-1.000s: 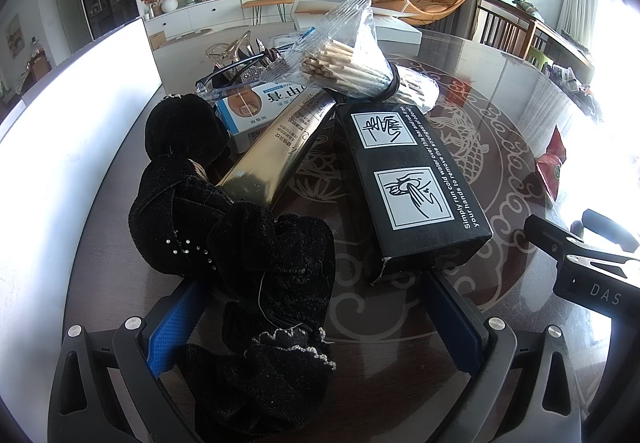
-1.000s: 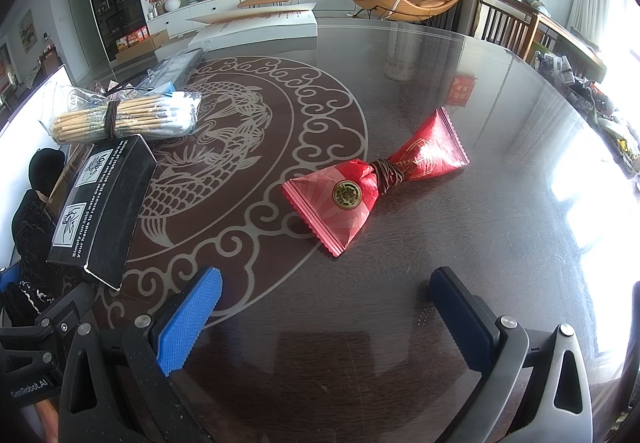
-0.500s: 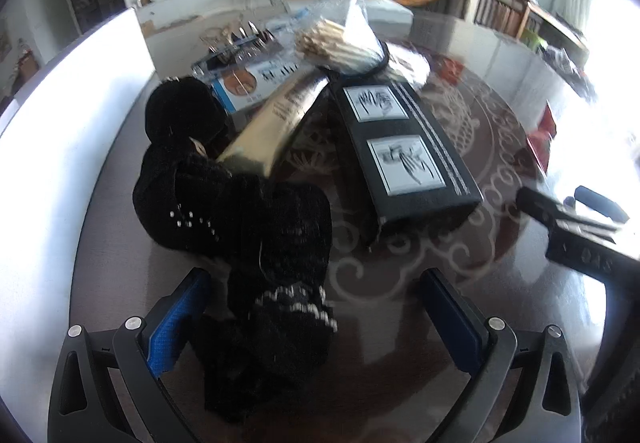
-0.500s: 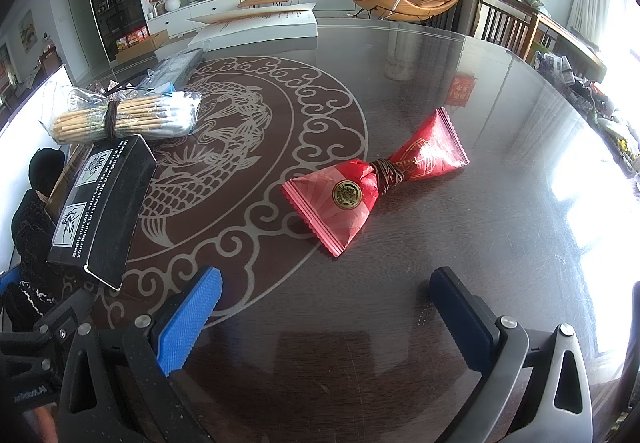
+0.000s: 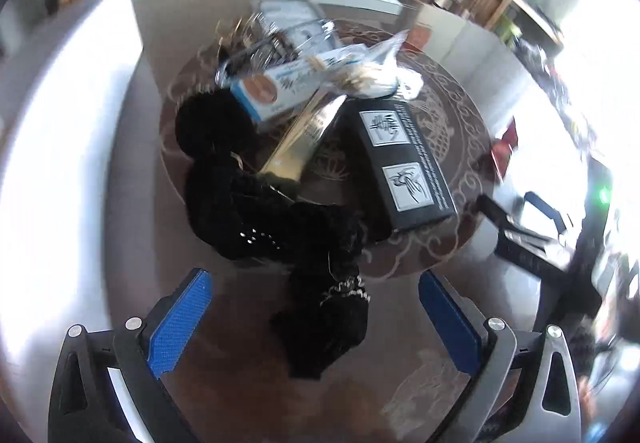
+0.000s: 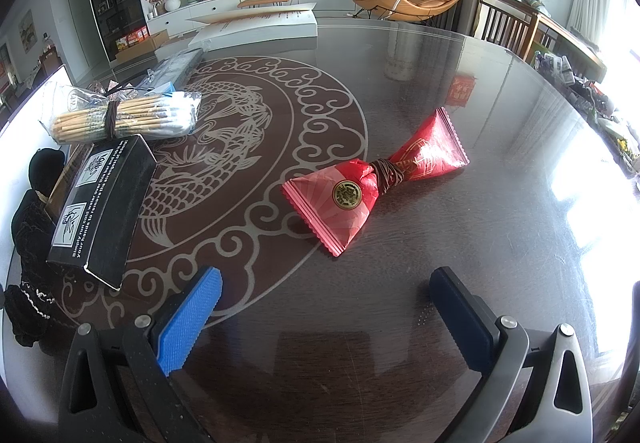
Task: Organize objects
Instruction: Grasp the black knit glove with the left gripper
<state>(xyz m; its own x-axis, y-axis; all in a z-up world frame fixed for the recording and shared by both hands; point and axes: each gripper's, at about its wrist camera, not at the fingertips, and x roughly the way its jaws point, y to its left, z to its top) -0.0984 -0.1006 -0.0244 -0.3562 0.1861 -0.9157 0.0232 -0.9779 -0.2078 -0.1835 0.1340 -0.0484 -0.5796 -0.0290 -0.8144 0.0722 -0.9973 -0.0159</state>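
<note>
**Two open grippers over a cluttered dark table**

The left gripper (image 5: 316, 317) stands with its jaws spread wide and nothing between the blue pads (image 5: 178, 323). Ahead of it lies a heap of black knitted fabric (image 5: 276, 219), fuzzy, dotted with small pale studs and edged with a thin silvery trim. The near end of the fabric reaches into the gap between the two fingers, closer to the middle than to either pad; whether it touches them cannot be told, as this view is smeared by blur. Beyond the fabric lies a long gold box (image 5: 304, 143), and just to its right a black box (image 5: 404, 159) with two white pictogram labels on top. Behind them sit a blue-and-white carton (image 5: 276, 91) and a clear bag of wooden sticks (image 5: 360, 75), the bag resting across the far ends of the boxes.

The right gripper (image 6: 326, 317) is also spread open and grips nothing. In front of it, well apart from the fingertips and slightly right of centre, lies a red foil packet (image 6: 360, 195) on the table (image 6: 500, 103). It is pinched at the waist by a brown cord, so it flares like a bow tie, and carries a round gold seal on the near lobe. In this view the black box (image 6: 102, 211) lies off to the left of the left finger, with the bag of wooden sticks (image 6: 124, 117), bound by a dark band, just behind it, and the black knitted fabric (image 6: 34, 243) at the far left edge. A pale fish-and-cloud pattern (image 6: 224, 131) covers the tabletop.
</note>
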